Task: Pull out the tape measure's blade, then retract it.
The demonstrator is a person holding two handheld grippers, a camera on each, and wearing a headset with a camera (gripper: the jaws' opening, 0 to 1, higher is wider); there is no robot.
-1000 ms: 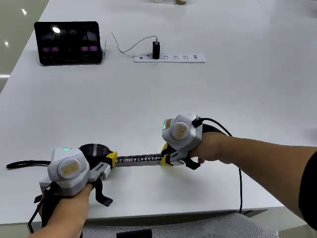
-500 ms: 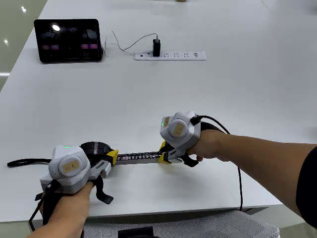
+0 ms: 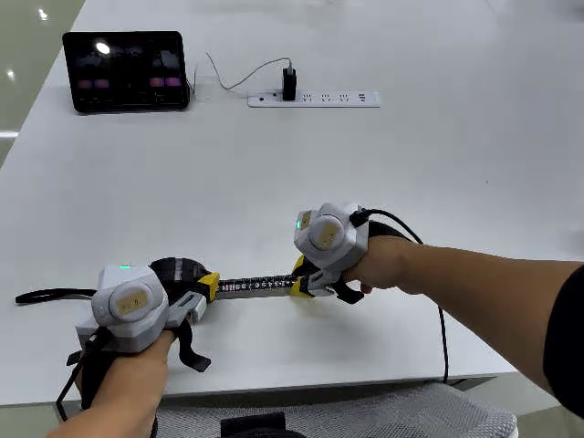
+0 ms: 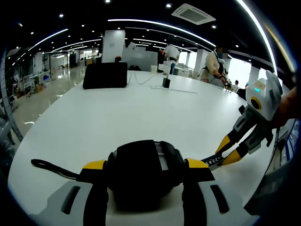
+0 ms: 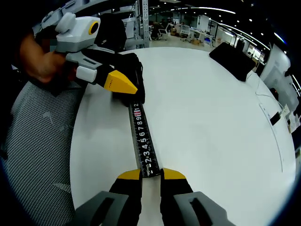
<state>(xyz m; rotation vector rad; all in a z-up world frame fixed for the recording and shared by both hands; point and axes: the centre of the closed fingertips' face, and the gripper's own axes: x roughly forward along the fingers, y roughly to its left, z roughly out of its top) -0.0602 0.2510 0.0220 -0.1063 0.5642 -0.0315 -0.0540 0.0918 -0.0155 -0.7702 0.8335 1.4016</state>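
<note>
Right hand-held gripper, blade between its jaws

The right gripper has its jaws closed on the end of the blade. The blade lies flat on the white table and runs to the black tape measure, which is clamped in the left gripper.

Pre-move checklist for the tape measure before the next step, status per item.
1. Grip of left gripper, shut on tape measure case: ok.
2. Grip of right gripper, shut on blade end: ok.
3. Drawn-out blade straight and flat between the grippers, no kink: ok.
4. Path along the table beside the blade free: ok.
5. The strap trails away from the jaws: ok.
6. Blade lock released: cannot tell.
</note>
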